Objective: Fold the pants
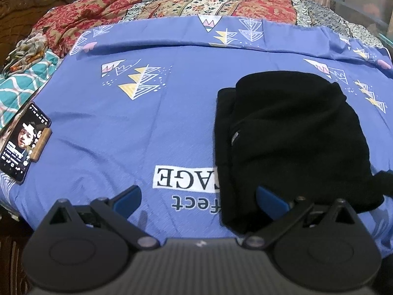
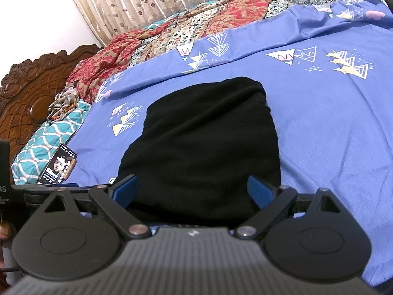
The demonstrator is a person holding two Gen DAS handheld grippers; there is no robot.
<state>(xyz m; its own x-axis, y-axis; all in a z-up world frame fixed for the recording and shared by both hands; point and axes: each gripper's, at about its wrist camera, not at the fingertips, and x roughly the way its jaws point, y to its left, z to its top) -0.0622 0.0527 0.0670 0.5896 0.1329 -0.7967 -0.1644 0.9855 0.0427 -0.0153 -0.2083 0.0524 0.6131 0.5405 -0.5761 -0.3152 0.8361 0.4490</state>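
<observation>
Both the left gripper [image 1: 197, 198] and right gripper [image 2: 191, 188] are hovering spread and empty over the seemingly folded pants [image 1: 292, 142]; flatten the loose near corner evenly.

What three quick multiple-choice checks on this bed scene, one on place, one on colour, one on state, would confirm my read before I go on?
1. Where does the phone lie?
A. on the pants
B. near the left edge of the blue sheet
C. on the red patterned quilt

2. What colour are the pants?
A. black
B. teal
C. red

3. How do the left gripper and right gripper stand?
A. both shut on cloth
B. one open, one shut
C. both open

Answers: 1 B, the lit screen sits by the sheet's left edge, apart from the pants. 2 A, the bundle is plain black. 3 C, each pair of fingers is spread wide and clamps nothing.
</observation>
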